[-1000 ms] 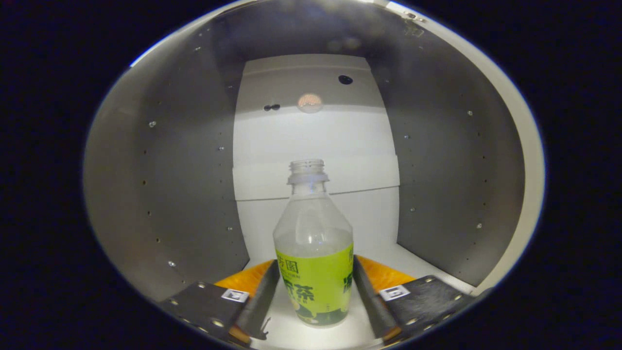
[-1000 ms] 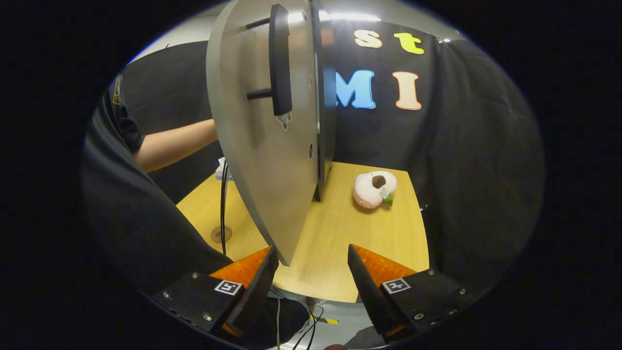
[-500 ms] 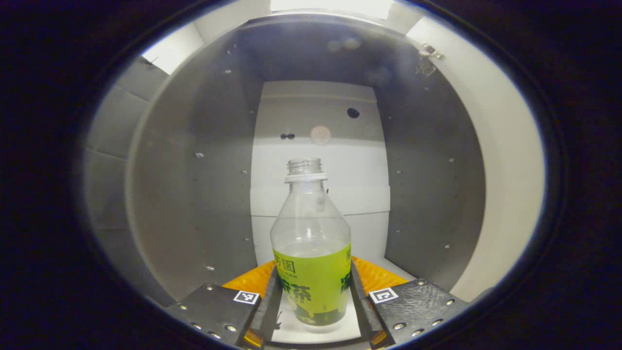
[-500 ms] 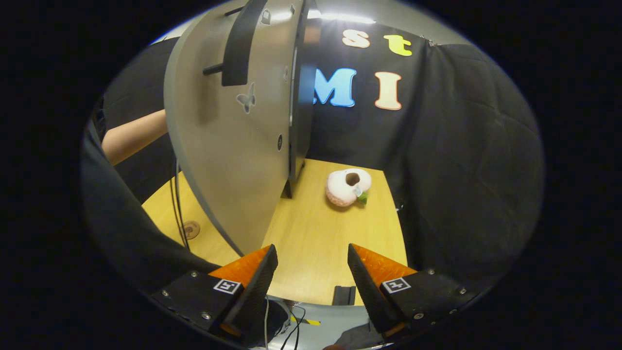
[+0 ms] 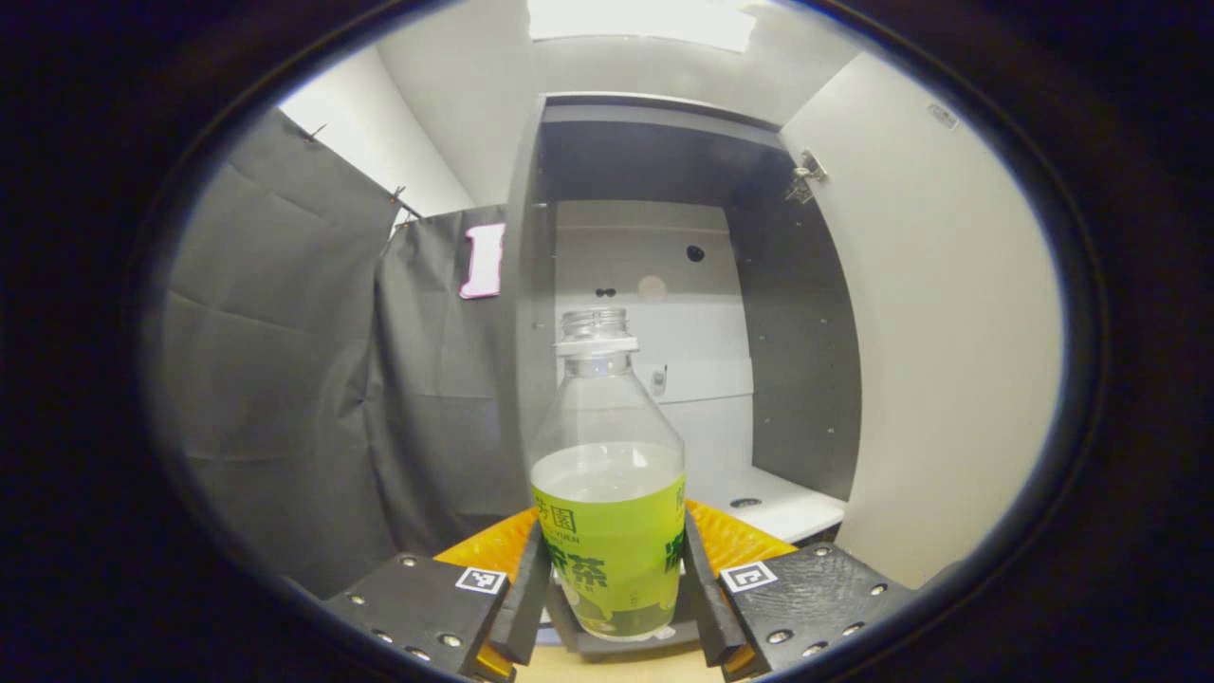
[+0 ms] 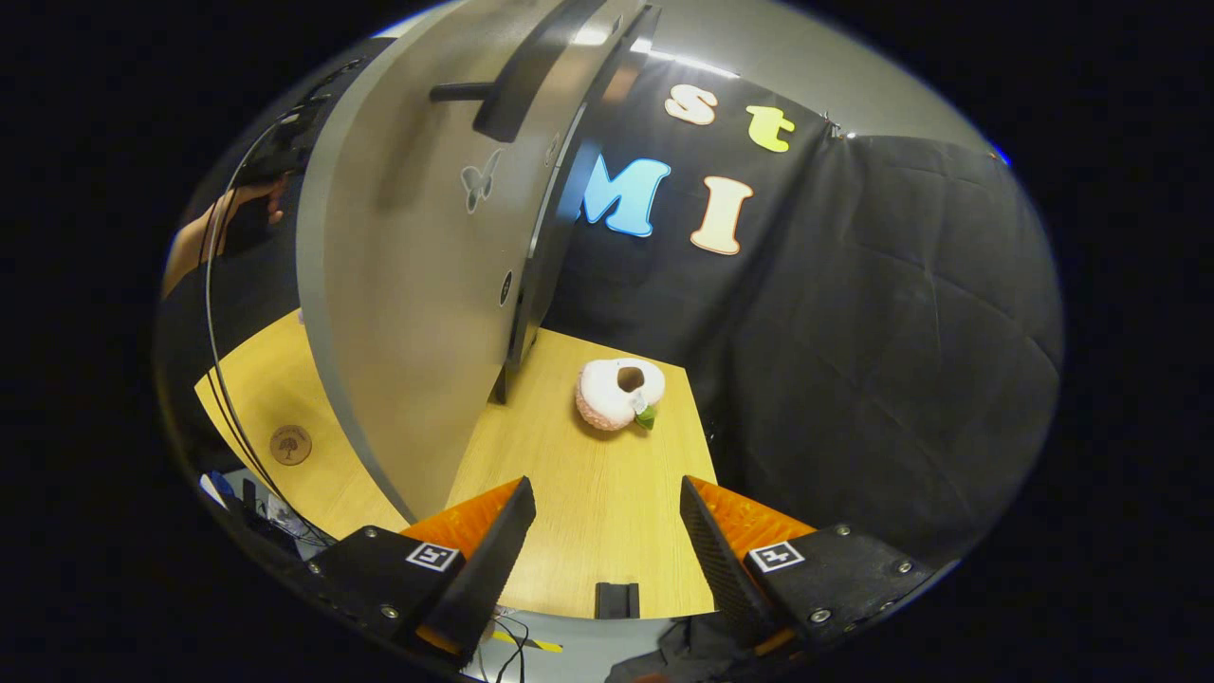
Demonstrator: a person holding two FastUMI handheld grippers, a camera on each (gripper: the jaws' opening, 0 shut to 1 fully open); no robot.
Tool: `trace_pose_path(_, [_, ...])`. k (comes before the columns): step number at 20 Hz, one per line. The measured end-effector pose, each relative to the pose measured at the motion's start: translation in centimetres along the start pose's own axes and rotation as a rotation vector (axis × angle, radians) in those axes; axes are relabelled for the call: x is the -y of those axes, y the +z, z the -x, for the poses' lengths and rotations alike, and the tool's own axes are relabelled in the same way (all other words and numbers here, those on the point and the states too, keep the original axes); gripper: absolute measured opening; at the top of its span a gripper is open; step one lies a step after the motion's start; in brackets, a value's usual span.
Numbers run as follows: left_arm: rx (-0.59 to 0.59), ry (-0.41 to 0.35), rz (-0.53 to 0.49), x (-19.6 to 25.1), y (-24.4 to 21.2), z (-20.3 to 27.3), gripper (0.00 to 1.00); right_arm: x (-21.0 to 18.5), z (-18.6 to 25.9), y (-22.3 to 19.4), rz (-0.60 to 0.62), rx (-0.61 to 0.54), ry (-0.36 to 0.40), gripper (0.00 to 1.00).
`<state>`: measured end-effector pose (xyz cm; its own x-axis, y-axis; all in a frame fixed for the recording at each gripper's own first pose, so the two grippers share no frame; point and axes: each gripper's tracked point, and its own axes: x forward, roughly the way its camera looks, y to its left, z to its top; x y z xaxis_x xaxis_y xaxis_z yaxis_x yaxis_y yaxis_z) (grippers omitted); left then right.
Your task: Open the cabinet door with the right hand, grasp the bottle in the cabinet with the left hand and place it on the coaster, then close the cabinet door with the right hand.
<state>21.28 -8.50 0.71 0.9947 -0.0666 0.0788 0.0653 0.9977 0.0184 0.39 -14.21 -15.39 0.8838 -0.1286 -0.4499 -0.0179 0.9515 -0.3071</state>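
In front of the open grey cabinet (image 5: 797, 360), the left gripper (image 5: 607, 607) clamps both fingers on the clear uncapped plastic bottle with a green label (image 5: 609, 512) (partly filled with pale liquid), while the right gripper (image 6: 607, 560) hangs wide open, holding nothing, beside the grey cabinet door (image 6: 417, 304), the round wooden coaster (image 6: 290, 444) on the table beyond it.

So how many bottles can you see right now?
1. The bottle, green-labelled and uncapped, stands upright between the left gripper fingers, just outside the open cabinet. Any others behind the cabinet door would be hidden.
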Motion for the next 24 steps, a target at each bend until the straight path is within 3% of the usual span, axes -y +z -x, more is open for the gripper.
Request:
trace_pose_path(1, [-0.004,0.011,-0.003,0.6,-0.3,-0.5,0.71,-0.3,0.1,0.1,-0.006,0.004,0.003,0.95])
trace_pose_path(4, [-0.03,0.022,0.041,1.0,-0.9,-1.6,0.67,-0.1,0.0,0.3,-0.006,0.007,0.01,0.95])
trace_pose_path(5, [-0.036,0.043,0.044,0.7,-1.2,-2.0,0.72,-0.1,-0.3,0.3,-0.006,0.005,0.019,0.95])
trace_pose_path(10, [-0.096,0.154,-0.029,-0.3,-2.2,-2.4,0.62,2.5,-2.2,-0.7,0.008,-0.032,0.003,0.96])
trace_pose_path(12, [-0.087,0.183,-0.059,-0.8,-2.4,-2.4,0.62,4.0,-2.7,-2.2,0.001,-0.051,-0.032,0.96])
trace_pose_path(13, [-0.071,0.2,-0.078,-1.1,-2.3,-2.6,0.71,4.4,-2.6,-3.3,-0.007,-0.065,-0.048,0.96])
trace_pose_path(14, [-0.061,0.217,-0.095,-1.3,-2.3,-2.9,0.63,4.6,-2.5,-4.2,-0.015,-0.076,-0.054,0.96])
trace_pose_path(15, [-0.059,0.227,-0.102,-1.6,-2.6,-3.3,0.62,4.5,-2.4,-5.3,-0.016,-0.092,-0.055,0.96])
trace_pose_path(17, [-0.088,0.243,-0.068,-2.2,-3.6,-4.3,0.72,4.0,-2.3,-7.9,0.006,-0.147,-0.04,0.95])
trace_pose_path(18, [-0.116,0.245,-0.044,-2.3,-4.1,-4.5,0.67,3.7,-2.1,-8.6,0.02,-0.164,-0.029,0.96])
trace_pose_path(19, [-0.131,0.257,-0.029,-2.7,-4.2,-4.8,0.72,3.3,-1.9,-9.2,0.036,-0.169,-0.016,0.96])
trace_pose_path(24, [-0.163,0.263,-0.029,-2.8,-4.8,-5.4,0.67,0.7,-1.8,-10.7,0.154,-0.207,0.066,0.95])
